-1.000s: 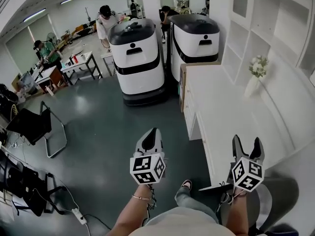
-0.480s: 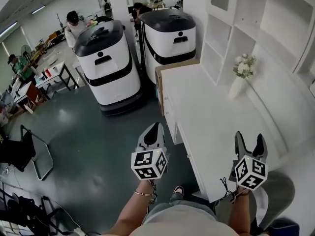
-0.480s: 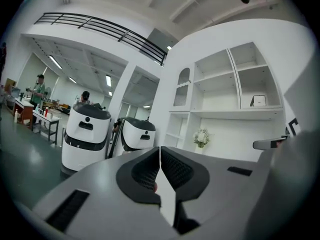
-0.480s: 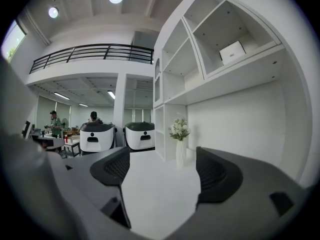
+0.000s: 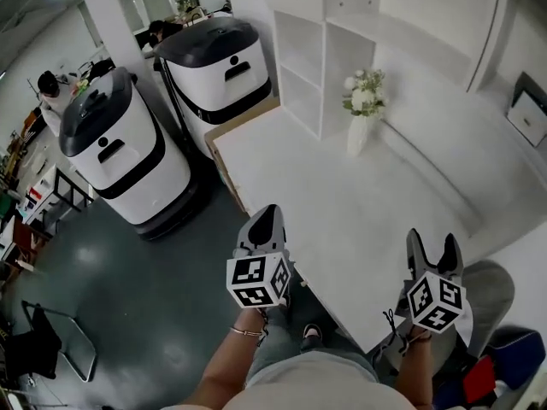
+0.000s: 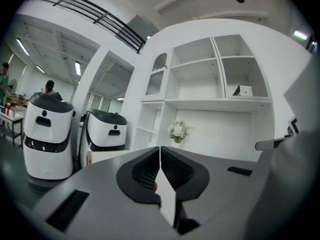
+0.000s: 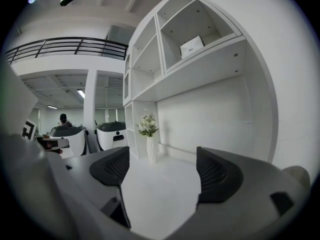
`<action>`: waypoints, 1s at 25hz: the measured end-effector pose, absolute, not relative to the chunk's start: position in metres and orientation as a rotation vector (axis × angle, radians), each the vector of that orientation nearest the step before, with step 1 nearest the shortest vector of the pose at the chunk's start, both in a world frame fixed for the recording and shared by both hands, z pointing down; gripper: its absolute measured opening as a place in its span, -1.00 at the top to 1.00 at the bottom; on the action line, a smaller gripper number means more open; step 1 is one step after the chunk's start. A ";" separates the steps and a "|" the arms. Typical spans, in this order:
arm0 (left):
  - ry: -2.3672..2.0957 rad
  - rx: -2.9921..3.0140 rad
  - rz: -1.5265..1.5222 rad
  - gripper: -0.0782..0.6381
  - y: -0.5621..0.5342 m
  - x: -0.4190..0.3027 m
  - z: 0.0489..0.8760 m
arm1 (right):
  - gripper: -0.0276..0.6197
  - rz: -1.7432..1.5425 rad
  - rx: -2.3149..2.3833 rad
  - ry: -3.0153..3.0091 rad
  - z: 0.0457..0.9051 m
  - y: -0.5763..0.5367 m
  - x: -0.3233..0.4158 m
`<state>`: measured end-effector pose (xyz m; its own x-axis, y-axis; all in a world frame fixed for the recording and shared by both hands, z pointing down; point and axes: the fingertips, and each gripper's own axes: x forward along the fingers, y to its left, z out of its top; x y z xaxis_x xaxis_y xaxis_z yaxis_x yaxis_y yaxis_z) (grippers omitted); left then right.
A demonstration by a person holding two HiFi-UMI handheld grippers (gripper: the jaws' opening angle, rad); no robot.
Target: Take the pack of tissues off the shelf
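Observation:
A small white pack of tissues (image 7: 192, 46) leans in an upper compartment of the white shelf (image 7: 200, 59), well above and ahead of both grippers. The left gripper view shows the pack (image 6: 243, 90) in the upper right compartment. In the head view a flat white pack (image 5: 531, 119) shows at the right edge. My left gripper (image 5: 267, 216) hovers at the counter's near left edge, its jaws shut with nothing between them (image 6: 160, 156). My right gripper (image 5: 432, 244) is over the counter's near right part, jaws wide open and empty (image 7: 162, 171).
A white counter (image 5: 342, 203) runs below the shelf, and a white vase of flowers (image 5: 361, 114) stands on it near the wall. Two white and black service robots (image 5: 128, 148) stand on the grey floor at the left. People work at desks far left.
The head view has swung right, from the open floor and the robots onto the counter and shelf. Both grippers keep their places in the view, left shut and right open.

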<state>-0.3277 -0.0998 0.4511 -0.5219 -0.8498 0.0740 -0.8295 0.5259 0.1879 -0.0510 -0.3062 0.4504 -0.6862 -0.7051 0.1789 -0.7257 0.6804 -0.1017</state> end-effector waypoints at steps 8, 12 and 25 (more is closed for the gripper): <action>-2.368 1.793 -0.163 0.72 -0.215 -0.353 0.438 | -0.40 0.255 1.553 -2.616 0.432 -0.334 -0.036; -2.250 1.962 -0.140 0.72 -0.263 -0.354 0.426 | -0.40 0.252 1.739 -2.545 0.420 -0.342 -0.029; -1.967 2.302 -0.094 0.72 -0.364 -0.300 0.396 | -0.41 0.206 2.072 -2.371 0.398 -0.341 0.012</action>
